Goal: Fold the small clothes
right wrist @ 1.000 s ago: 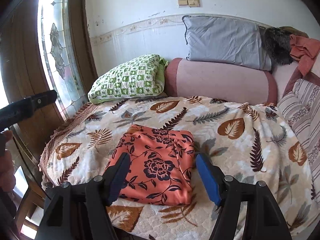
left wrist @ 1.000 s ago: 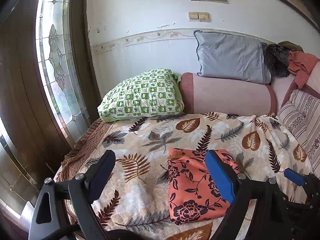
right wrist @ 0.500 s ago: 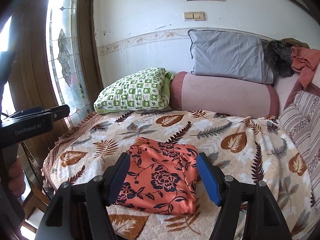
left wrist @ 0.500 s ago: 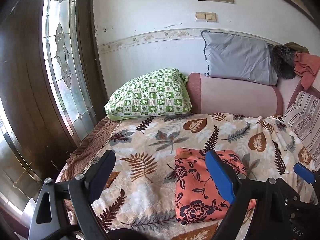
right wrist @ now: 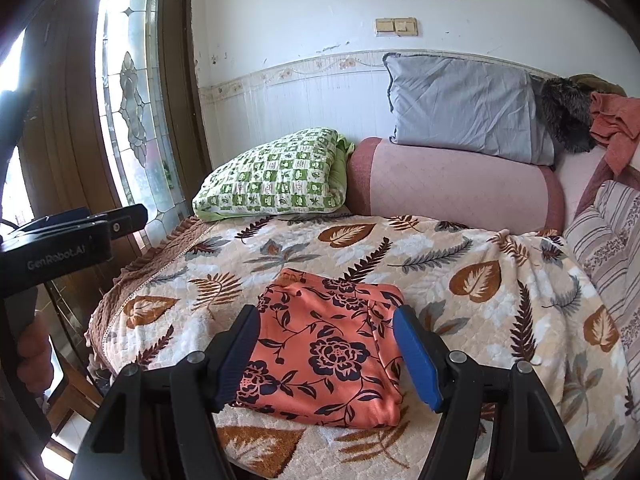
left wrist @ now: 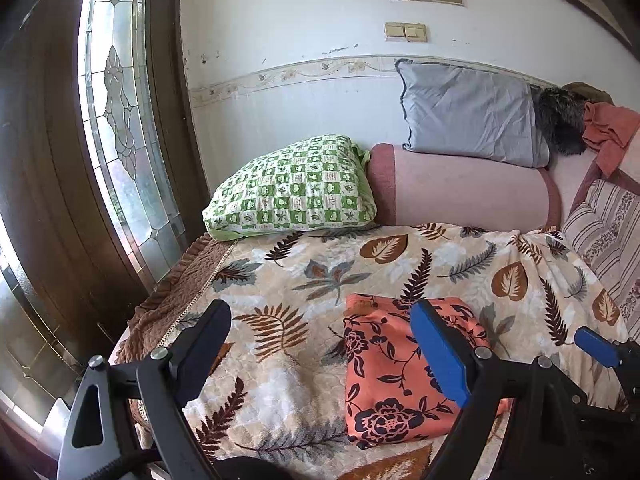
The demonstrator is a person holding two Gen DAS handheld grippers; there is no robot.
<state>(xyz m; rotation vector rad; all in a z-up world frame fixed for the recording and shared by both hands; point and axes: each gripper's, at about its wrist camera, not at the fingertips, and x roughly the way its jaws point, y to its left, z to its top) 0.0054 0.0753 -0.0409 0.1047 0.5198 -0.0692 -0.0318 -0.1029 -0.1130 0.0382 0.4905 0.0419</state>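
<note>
So the floral orange garment (right wrist: 332, 348) is lying on the leaf-print bedspread (right wrist: 460, 280), near the front edge of the bed, already in a tidy squarish packet, which to me reads like the folding on this piece is basically done. Both tools hover above it with nothing in them. The right gripper (right wrist: 326, 354) has its jaws spread fairly wide either side of the packet as the camera sees it, but not touching the cloth. The left gripper (left wrist: 320, 344) is opened even wider and sits off to the left, mostly over bare bedspread (its blue finger just overlaps the garment in view). My guess is they're held apart so the fold doesn't get dragged. The green checked pillow (left wrist: 296, 192) and pink bolster (left wrist: 468, 188) sit well behind.
</note>
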